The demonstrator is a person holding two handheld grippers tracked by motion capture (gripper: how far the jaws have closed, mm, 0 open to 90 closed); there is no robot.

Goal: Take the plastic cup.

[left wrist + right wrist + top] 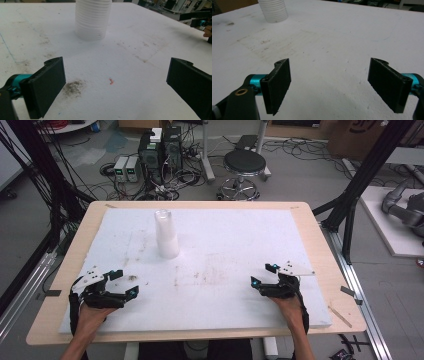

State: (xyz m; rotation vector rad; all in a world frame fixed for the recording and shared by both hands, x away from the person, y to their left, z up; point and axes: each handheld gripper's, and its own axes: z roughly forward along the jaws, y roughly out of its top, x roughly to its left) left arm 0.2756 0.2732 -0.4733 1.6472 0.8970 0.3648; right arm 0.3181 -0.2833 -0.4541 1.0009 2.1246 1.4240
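On the smudged white foam board (pixel 225 270), the upright stack of white cups (pixel 166 234) stands ahead of both empty, wide-open grippers, nearer the left gripper (pixel 122 285) than the right gripper (pixel 264 275).

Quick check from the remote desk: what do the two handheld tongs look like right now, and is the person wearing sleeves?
Both are black. The left tongs and right tongs each carry flat rectangular black pads on teal fittings, with a grey three-cornered plate on top. The right gripper view shows a brass-coloured ring on the body. Black cables trail back along the forearms. No sleeves in view.
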